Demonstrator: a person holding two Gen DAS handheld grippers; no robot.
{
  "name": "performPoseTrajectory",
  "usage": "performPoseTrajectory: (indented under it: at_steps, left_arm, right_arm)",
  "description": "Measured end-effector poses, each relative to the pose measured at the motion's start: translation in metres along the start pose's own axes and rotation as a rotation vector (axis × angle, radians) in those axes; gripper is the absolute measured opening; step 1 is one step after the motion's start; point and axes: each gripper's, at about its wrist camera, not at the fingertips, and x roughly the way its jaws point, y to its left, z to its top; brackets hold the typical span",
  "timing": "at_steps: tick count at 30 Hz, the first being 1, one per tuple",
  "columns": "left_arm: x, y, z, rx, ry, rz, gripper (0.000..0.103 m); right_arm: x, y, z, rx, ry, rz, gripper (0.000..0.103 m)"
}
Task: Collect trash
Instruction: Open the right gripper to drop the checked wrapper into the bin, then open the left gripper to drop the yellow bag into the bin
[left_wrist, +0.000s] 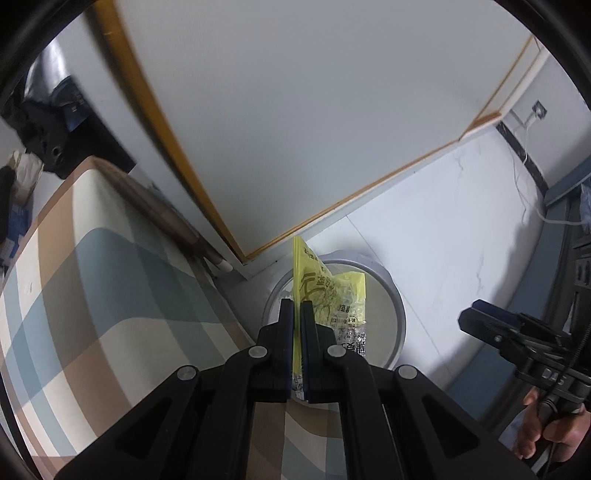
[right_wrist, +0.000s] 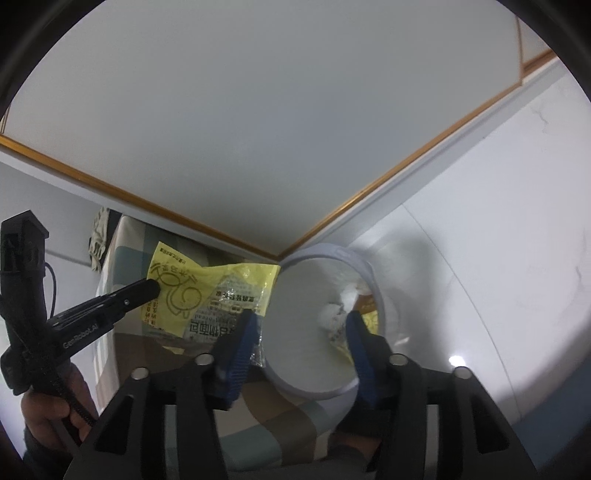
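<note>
A yellow printed wrapper (left_wrist: 332, 295) with a clear end hangs over the round pale trash bin (left_wrist: 400, 317). My left gripper (left_wrist: 295, 306) is shut on the wrapper's edge. In the right wrist view the wrapper (right_wrist: 207, 284) spreads out left of the bin's rim (right_wrist: 325, 251), with the left gripper (right_wrist: 151, 288) clamped on it. My right gripper (right_wrist: 302, 317) stands open above the bin's mouth, its blue pads (right_wrist: 240, 347) apart with nothing held; the wrapper's clear corner lies beside the left pad. Crumpled white paper (right_wrist: 340, 306) and a yellow scrap (right_wrist: 369, 317) lie inside the bin. From the left wrist, the right gripper (left_wrist: 480, 314) shows side-on.
A bed with a plaid cover (left_wrist: 92, 277) sits left of the bin. A white panel with orange trim (left_wrist: 295, 129) stands behind it in the corner. White floor tiles (left_wrist: 461, 229) stretch to the right, where a white cable (left_wrist: 524, 192) trails. A hand (left_wrist: 546, 432) grips the right handle.
</note>
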Motion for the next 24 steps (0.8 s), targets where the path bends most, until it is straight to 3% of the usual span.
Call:
performPoseTrajectory:
  at_steps: [9, 24]
  left_arm:
    - [0.017, -0.007, 0.001, -0.007, 0.084, 0.01, 0.0]
    - [0.04, -0.003, 0.002, -0.071, 0.184, 0.069, 0.003]
  right_arm:
    - [-0.01, -0.008, -0.005, 0.034, -0.014, -0.039, 0.072]
    - [-0.023, -0.004, -0.008, 0.024, -0.042, -0.056, 0.079]
